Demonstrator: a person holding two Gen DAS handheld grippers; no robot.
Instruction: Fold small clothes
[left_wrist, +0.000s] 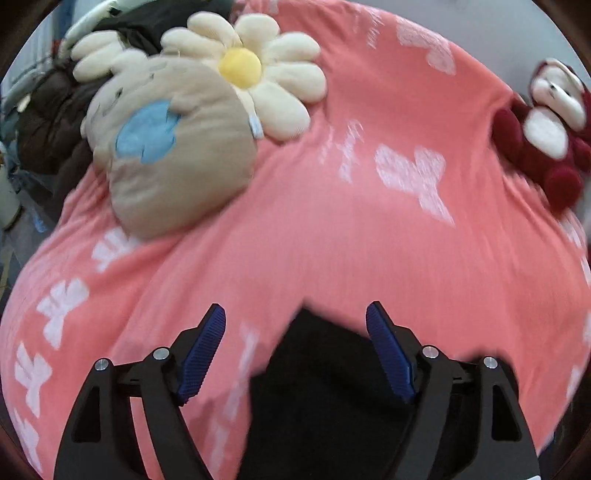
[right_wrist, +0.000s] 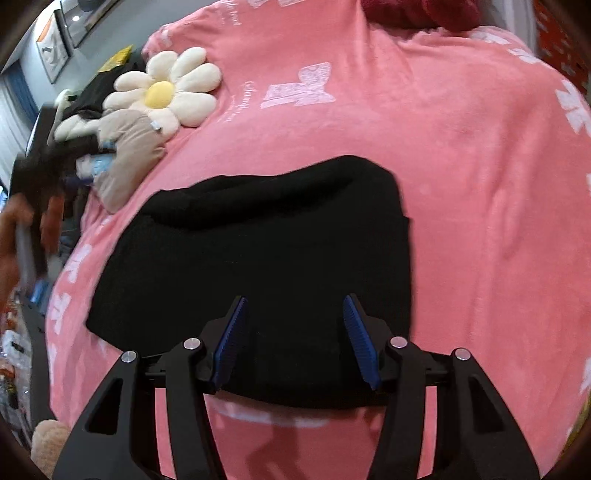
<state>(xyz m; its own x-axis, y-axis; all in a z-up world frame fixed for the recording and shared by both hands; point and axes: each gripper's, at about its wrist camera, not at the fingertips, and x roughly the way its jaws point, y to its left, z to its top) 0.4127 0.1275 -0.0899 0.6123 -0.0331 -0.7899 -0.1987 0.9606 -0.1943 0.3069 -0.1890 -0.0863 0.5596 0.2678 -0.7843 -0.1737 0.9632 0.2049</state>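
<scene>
A black garment (right_wrist: 266, 240) lies folded into a rough rectangle on a pink blanket (right_wrist: 480, 184). My right gripper (right_wrist: 295, 300) hovers over its near edge, jaws apart, blue pads clear of the cloth. In the left wrist view only a corner of the black garment (left_wrist: 332, 387) shows, low between the fingers. My left gripper (left_wrist: 295, 310) stands wide open above it with nothing gripped. The left gripper (right_wrist: 37, 177) also appears as a dark blur at the left edge of the right wrist view, held by a hand (right_wrist: 9, 236).
A daisy plush (left_wrist: 240, 66) and a beige cushion with a blue patch (left_wrist: 173, 147) lie at the blanket's far left. A red and white plush toy (left_wrist: 546, 129) sits at the far right. Dark clothes (left_wrist: 48, 122) are heaped beyond the cushion.
</scene>
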